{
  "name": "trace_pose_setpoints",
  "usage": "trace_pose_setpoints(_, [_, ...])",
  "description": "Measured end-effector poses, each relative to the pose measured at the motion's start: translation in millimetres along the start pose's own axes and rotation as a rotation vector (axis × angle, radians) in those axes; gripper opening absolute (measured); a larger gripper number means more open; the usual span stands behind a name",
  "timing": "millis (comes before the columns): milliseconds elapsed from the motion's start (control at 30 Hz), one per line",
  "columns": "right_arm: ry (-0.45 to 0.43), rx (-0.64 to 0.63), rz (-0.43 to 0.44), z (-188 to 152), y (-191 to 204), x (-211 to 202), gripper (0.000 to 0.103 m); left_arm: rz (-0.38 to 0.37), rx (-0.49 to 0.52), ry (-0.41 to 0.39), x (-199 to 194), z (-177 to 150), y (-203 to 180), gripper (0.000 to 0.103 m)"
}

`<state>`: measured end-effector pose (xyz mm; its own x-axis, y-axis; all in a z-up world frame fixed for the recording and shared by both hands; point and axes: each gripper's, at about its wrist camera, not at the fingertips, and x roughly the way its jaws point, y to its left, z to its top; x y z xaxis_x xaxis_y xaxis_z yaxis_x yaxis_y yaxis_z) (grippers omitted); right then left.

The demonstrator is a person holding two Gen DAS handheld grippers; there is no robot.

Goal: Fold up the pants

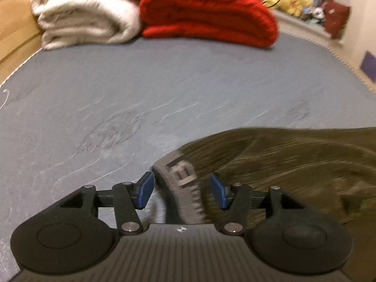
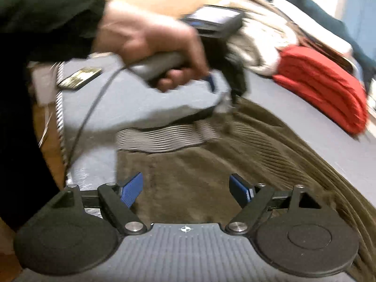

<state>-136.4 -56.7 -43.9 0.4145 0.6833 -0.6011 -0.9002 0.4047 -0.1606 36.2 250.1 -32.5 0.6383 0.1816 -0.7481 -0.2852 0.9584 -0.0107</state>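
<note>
Pants (image 1: 282, 164) waistband lies between parted left fingers (image 1: 146, 189).

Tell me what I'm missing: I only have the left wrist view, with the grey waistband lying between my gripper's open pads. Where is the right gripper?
Observer: The right gripper is open above the olive pants, nothing between its pads.
Operator: Is it near the waistband too?
Observer: Yes, the striped waistband lies just ahead of it, flat on the grey sheet.
Operator: Anything at the near bed edge, on my left gripper's side?
Observer: A hand holds the left gripper over the waistband end; beyond it, a small dark patterned item lies near the bed's edge.
</note>
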Motion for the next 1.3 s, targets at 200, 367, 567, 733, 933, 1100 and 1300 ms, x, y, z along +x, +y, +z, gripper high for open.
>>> trace_pose_setpoints(200, [0.016, 0.19, -0.164, -14.5, -55.6, -18.0, 0.082, -0.115, 0.049, -0.014, -27.6, -2.5, -37.4, 0.043])
trace_pose_setpoints(367, [-0.007, 0.314, -0.297, -22.3, -90.5, -36.8, 0.082, -0.175, 0.057, -0.034, -51.3, -4.7, -64.3, 0.028])
trace_pose_setpoints(567, [-0.148, 0.339, -0.411, 3.7, -126.4, -105.6, 0.082, -0.216, 0.072, -0.048, -88.2, -10.4, -96.9, 0.028])
trace_pose_setpoints(733, [-0.314, 0.284, -0.497, 26.3, -145.8, -163.3, 0.09, -0.243, 0.094, -0.065, -93.4, -19.2, -112.8, 0.03])
trace_pose_setpoints(933, [-0.384, 0.349, -0.649, -9.5, -177.7, -169.5, 0.099, -0.151, 0.081, -0.025, -66.0, -24.6, -106.5, 0.036])
trace_pose_setpoints(1100, [-0.265, 0.616, -0.616, -48.6, -222.8, -155.0, 0.099, -0.084, 0.094, -0.011, -51.4, -22.4, -104.3, 0.053])
trace_pose_setpoints(1300, [-0.232, 0.796, -0.617, -68.3, -252.9, -156.7, 0.1, -0.044, 0.076, -0.061, -50.7, -13.5, -102.5, 0.071])
